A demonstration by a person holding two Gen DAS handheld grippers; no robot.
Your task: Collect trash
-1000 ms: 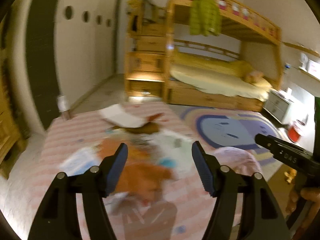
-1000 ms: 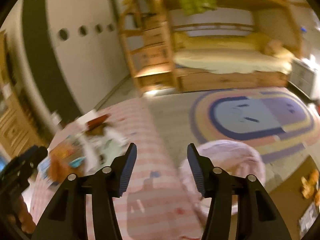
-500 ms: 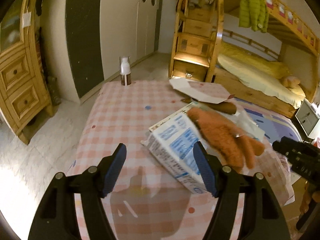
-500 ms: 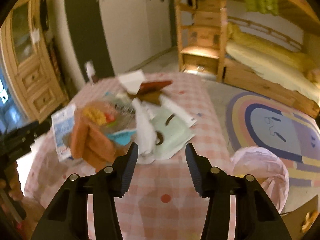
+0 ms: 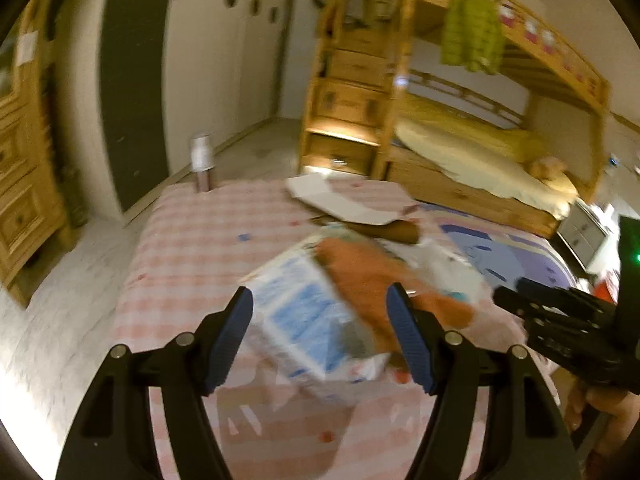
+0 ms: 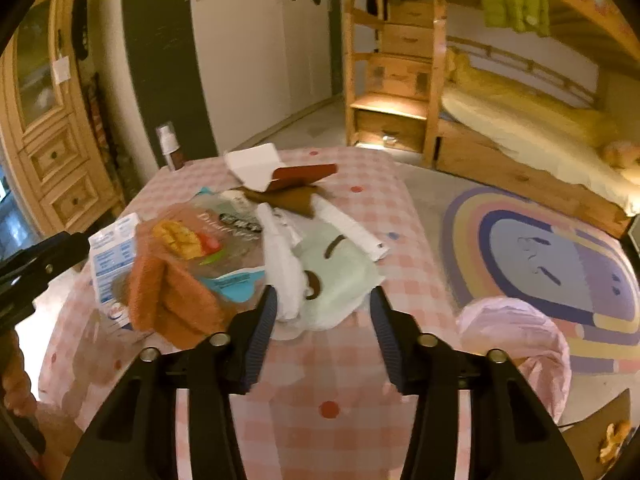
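**Desk:** What did the L gripper (image 5: 320, 320) do over the table (image 5: 192, 240)?

**Photog:** It hung w/ jaws spread wide, gripping nothing. A white-and-blue carton (image 5: 296, 312) lay on the pink checked cloth, framed between the blue pads (image 5: 234, 340); contact couldn't be told, that view was blurred. An orange fuzzy cloth (image 5: 384, 280) draped over the carton's right side.

**Desk:** And the R gripper (image 6: 323, 328)?

**Photog:** Also wide apart and empty, just short of the trash pile: a pale green sheet (image 6: 340, 276) w/ dark marks, a white crumpled wrapper (image 6: 280, 264), a clear snack bag (image 6: 204, 244) w/ a fruit picture.

**Desk:** Anything else?

**Photog:** A white flattened box (image 6: 256, 164) and brown cardboard (image 6: 296, 198) lay at the far end, a spray bottle (image 6: 170, 148) stood at the far left corner. A pink bag (image 6: 516, 340) sat on the floor beside the table's right edge, near a striped rug (image 6: 560, 256). A wooden bunk bed (image 6: 520, 120) stood behind.
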